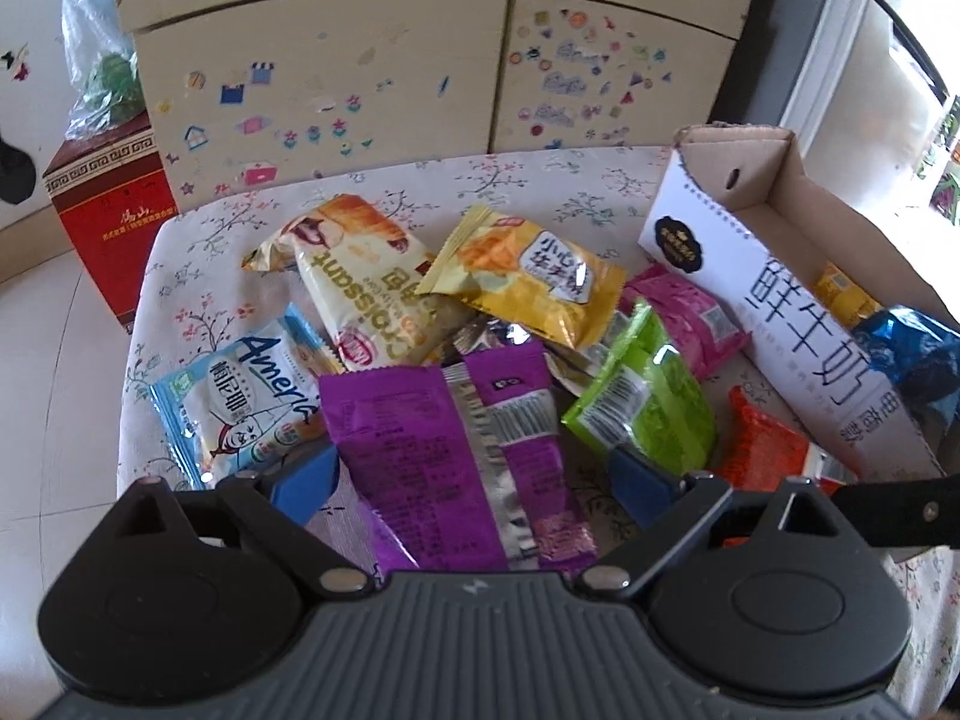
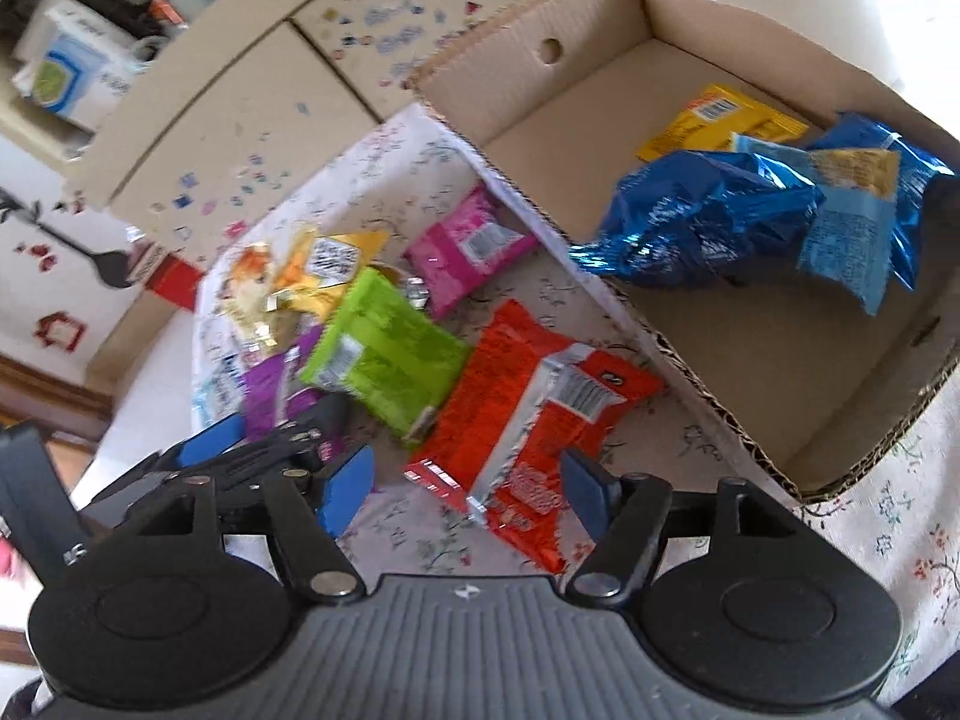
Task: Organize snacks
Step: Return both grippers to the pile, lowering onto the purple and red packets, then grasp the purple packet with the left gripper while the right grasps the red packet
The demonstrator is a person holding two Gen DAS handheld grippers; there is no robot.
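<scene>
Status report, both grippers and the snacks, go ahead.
Left gripper open over purple packet. Right gripper open over orange packet. Cardboard box holds blue bag, yellow packet. Nothing blocking.

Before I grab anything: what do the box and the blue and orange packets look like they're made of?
Box: corrugated cardboard, matte brown; fluted edges show.
Blue packet: apparently metallised foil film, glossy and crinkled.
Orange packet: likely plastic film, glossy, with a silvery back seam.

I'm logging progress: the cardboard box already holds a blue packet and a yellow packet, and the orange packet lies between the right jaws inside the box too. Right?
Not quite. The orange packet lies on the tablecloth outside the cardboard box, between the open right jaws, as the right wrist view shows. The blue packet and yellow packet are indeed in the box.
</scene>
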